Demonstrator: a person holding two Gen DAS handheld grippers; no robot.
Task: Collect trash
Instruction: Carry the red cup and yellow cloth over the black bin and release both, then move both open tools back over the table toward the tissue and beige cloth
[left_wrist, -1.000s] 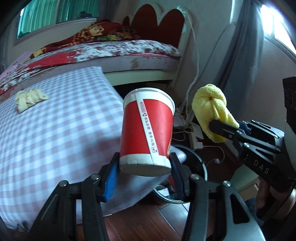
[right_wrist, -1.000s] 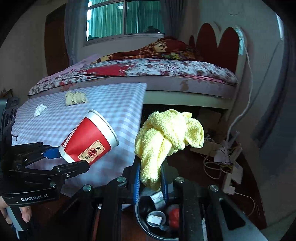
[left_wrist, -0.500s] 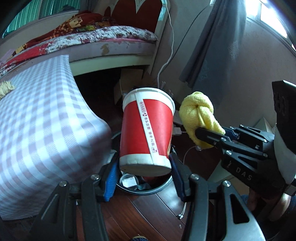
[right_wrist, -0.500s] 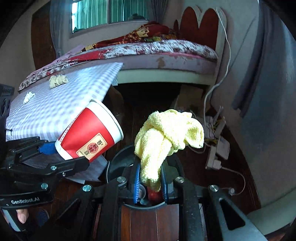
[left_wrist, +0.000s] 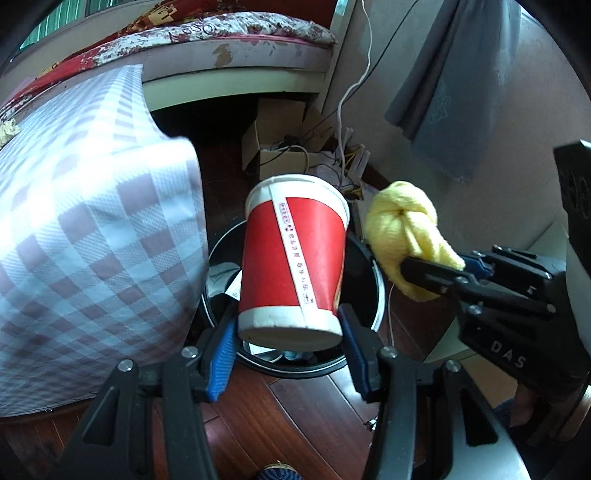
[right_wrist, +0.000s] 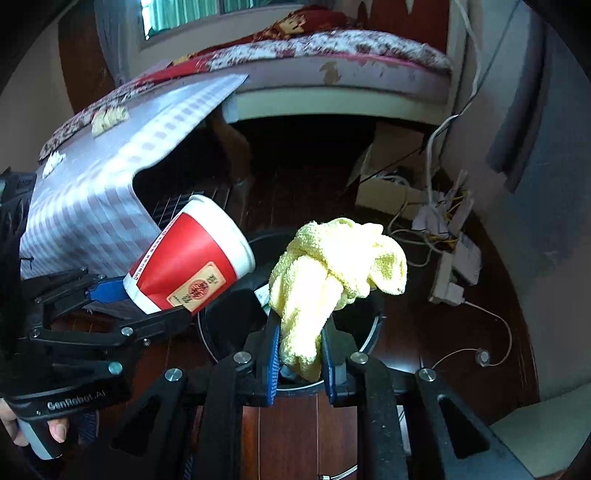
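Observation:
My left gripper (left_wrist: 288, 347) is shut on the base of a red and white paper cup (left_wrist: 295, 254), which hangs over a round black bin (left_wrist: 373, 317) on the floor. The right wrist view shows the same cup (right_wrist: 192, 262) tilted at the left. My right gripper (right_wrist: 299, 354) is shut on a knotted yellow cloth (right_wrist: 332, 266), held above the black bin (right_wrist: 225, 317). From the left wrist the yellow cloth (left_wrist: 406, 229) sits just right of the cup, over the bin's right rim. Some rubbish shows inside the bin.
A table with a checked cloth (left_wrist: 85, 221) stands close on the left of the bin. On it lie a crumpled beige wad (right_wrist: 109, 118) and a small white scrap (right_wrist: 51, 166). A bed (right_wrist: 332, 62), a cardboard box (left_wrist: 273, 147) and tangled cables (right_wrist: 443, 251) lie behind.
Both grippers have sunk and tipped downward with their loads. The bin has come from below the frames into the middle, now right under the cup and the cloth. The table has slid to the left.

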